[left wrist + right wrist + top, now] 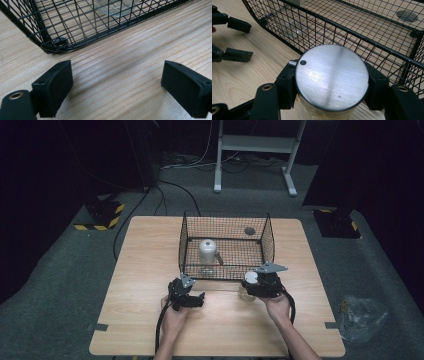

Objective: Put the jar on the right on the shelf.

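Grey carpet floor (60, 270), dark surroundings, white desk frame (257, 150), black-yellow striped bases (102, 215), trailing cables (170, 190).

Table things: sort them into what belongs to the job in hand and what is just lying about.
In the job: jar with metal lid, clamped by the right gripper; wire basket; second jar inside it.
Lying about: plastic bag on the floor; cables; metal stand.

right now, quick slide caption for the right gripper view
Right gripper clamped on a metal-lidded jar beside the black wire basket.

Black wire basket (225, 220); silver jar lid (332, 76); pale wood table (150, 285).
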Demonstrator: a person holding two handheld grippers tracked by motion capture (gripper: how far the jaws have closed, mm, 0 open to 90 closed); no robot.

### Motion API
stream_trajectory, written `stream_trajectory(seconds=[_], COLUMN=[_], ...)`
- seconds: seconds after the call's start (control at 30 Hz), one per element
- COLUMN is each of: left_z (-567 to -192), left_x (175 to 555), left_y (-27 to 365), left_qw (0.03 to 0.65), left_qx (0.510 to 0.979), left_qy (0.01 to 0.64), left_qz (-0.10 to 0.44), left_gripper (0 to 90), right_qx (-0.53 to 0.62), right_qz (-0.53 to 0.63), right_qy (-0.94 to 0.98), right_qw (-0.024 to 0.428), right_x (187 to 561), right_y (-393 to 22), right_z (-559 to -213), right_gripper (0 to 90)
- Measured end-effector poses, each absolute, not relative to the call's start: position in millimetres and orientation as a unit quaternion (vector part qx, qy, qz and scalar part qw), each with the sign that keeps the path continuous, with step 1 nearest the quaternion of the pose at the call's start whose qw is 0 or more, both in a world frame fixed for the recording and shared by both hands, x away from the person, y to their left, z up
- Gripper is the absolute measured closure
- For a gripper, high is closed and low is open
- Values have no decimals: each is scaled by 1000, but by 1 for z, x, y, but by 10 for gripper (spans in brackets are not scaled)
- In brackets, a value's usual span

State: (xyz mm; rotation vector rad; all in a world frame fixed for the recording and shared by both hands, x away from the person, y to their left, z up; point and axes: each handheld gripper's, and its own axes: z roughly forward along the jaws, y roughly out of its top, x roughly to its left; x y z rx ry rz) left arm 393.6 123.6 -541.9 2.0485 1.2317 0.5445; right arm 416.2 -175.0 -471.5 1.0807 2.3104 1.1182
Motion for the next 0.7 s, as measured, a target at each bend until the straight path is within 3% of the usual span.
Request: stream_trajectory(seconds=[0.7], left_z=[-542], left_x=[394], left_y=[124], left_qw=[338], left_qx=[786], left_qy=[473], left_qz=[209], left_gripper=[105], right_qx=[341], right_qz=[394], right_qy=[837], right_qw=[171], right_x=[416], right_y=[-171], right_z=[-437], right_gripper=[392])
